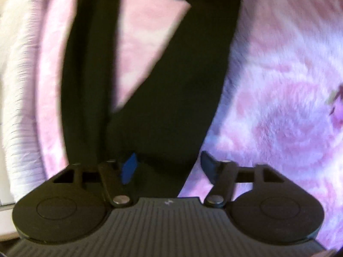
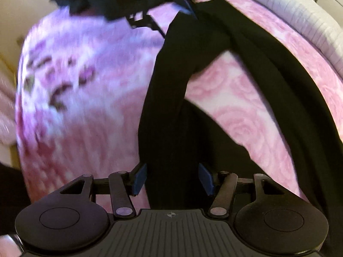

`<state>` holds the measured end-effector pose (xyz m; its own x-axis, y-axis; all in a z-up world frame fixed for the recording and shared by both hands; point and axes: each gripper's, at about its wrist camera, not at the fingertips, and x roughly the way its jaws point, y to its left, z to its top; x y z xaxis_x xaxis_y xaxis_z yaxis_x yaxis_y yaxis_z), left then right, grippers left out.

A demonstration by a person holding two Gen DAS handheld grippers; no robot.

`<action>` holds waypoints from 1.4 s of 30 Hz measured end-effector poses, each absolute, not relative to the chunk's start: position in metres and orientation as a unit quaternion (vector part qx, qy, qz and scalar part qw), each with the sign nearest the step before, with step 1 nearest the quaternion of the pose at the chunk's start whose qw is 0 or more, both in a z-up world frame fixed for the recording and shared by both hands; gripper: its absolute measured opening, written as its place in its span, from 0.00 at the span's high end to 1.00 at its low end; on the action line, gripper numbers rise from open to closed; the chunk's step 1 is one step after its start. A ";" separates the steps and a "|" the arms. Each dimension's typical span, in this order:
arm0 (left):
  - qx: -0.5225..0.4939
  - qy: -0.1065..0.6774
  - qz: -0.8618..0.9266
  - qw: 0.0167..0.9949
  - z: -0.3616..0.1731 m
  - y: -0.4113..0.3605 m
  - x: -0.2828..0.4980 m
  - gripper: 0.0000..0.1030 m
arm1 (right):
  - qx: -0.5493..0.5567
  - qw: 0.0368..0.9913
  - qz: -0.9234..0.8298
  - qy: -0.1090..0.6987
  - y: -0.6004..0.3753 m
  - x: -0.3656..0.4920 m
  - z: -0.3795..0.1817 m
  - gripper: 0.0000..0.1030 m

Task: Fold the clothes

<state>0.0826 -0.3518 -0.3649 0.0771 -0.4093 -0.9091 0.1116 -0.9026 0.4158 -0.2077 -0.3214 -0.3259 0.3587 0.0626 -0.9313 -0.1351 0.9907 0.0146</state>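
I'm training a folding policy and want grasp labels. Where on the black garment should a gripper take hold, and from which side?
Judging from the right wrist view, grip the black garment at the end of the narrow strip nearest the right gripper, coming in along the strip from its near end. The strip is slim enough to pass between the open fingers and lies across the pink blanket.

Each camera sits just behind its own claw, looking forward along the fingers, close above the pink blanket point(image 1: 278, 111). Both views share the black garment point(image 2: 167, 111); the right view also catches the left claw point(image 2: 150, 19) far ahead.
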 end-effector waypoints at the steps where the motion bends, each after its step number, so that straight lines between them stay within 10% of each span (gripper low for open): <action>1: 0.710 -0.094 -0.670 0.196 -0.366 -0.353 0.081 0.95 | -0.032 0.822 0.055 0.566 -0.321 -0.214 -0.325 0.45; 14: 0.749 0.144 -0.602 0.238 -0.299 -0.209 0.061 0.95 | 0.009 0.814 -0.001 0.581 -0.321 -0.318 -0.295 0.45; 19: 0.754 0.244 -0.563 0.235 -0.308 -0.157 0.036 0.85 | 0.005 0.813 0.003 0.582 -0.319 -0.349 -0.292 0.45; 23: 0.703 0.289 -0.554 0.340 -0.290 -0.172 0.048 0.56 | 0.017 0.818 -0.005 0.575 -0.333 -0.360 -0.287 0.45; 35: 0.701 0.203 -0.567 0.382 -0.353 -0.301 0.131 0.48 | -0.041 0.809 -0.052 0.584 -0.406 -0.336 -0.299 0.45; 42: 0.659 0.285 -0.606 0.344 -0.343 -0.311 0.154 0.96 | -0.072 0.779 -0.124 0.611 -0.469 -0.317 -0.324 0.45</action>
<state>0.1544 -0.3105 -0.3432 0.1038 -0.0404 -0.9938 0.7919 -0.6011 0.1072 -0.3168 -0.4689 -0.3240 0.2228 -0.2811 -0.9334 0.1050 0.9589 -0.2637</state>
